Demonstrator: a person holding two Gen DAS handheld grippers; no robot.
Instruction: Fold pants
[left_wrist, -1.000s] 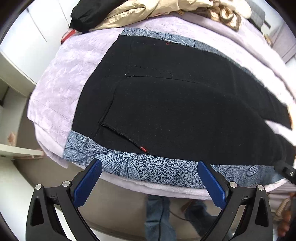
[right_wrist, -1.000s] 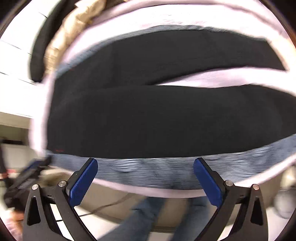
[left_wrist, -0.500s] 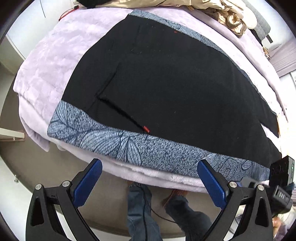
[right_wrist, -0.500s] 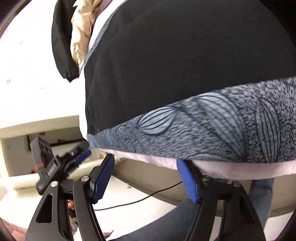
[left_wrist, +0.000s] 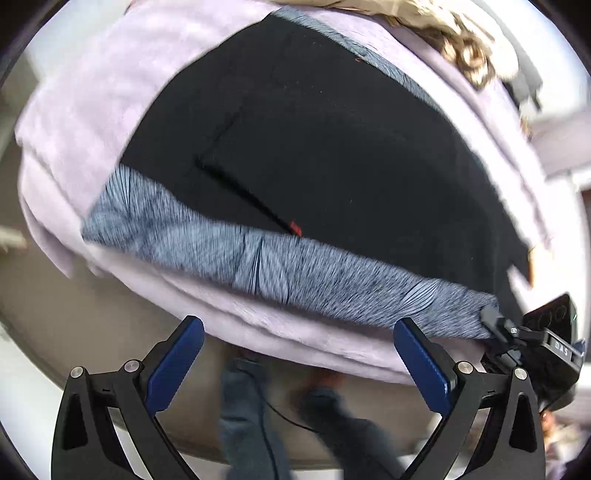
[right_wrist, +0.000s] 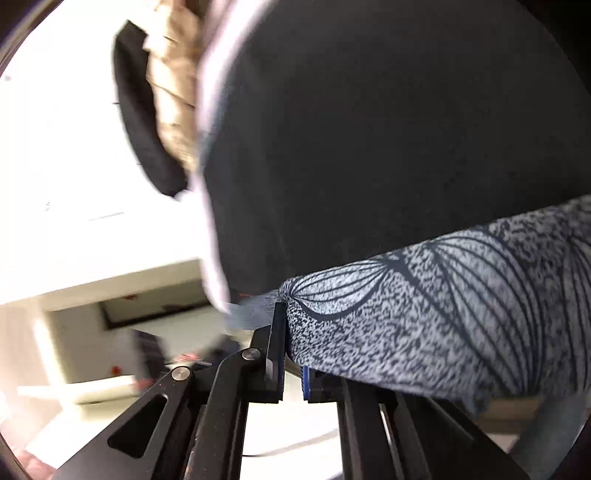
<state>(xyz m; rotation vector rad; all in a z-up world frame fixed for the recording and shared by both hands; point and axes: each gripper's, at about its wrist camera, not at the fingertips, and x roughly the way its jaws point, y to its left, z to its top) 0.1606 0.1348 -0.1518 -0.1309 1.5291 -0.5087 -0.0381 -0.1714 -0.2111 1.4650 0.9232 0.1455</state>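
Observation:
Black pants (left_wrist: 332, 155) with a grey-blue leaf-patterned side band (left_wrist: 258, 266) lie spread flat on a lilac bed cover (left_wrist: 88, 110). My left gripper (left_wrist: 295, 358) is open and empty, just off the near bed edge below the band. My right gripper (right_wrist: 291, 350) is shut on the patterned band (right_wrist: 443, 302) at the near edge of the pants. In the left wrist view the right gripper (left_wrist: 495, 321) shows at the band's right end. The black fabric (right_wrist: 388, 129) fills most of the right wrist view.
A pile of beige and black clothes (left_wrist: 443, 33) lies at the far side of the bed; it also shows in the right wrist view (right_wrist: 166, 110). The person's jeans-clad legs (left_wrist: 251, 417) stand below the bed edge. White furniture (right_wrist: 74, 166) stands to the left.
My right gripper has closed on the patterned band at the near edge of the pants. My left gripper has moved closer to the bed edge and stays open.

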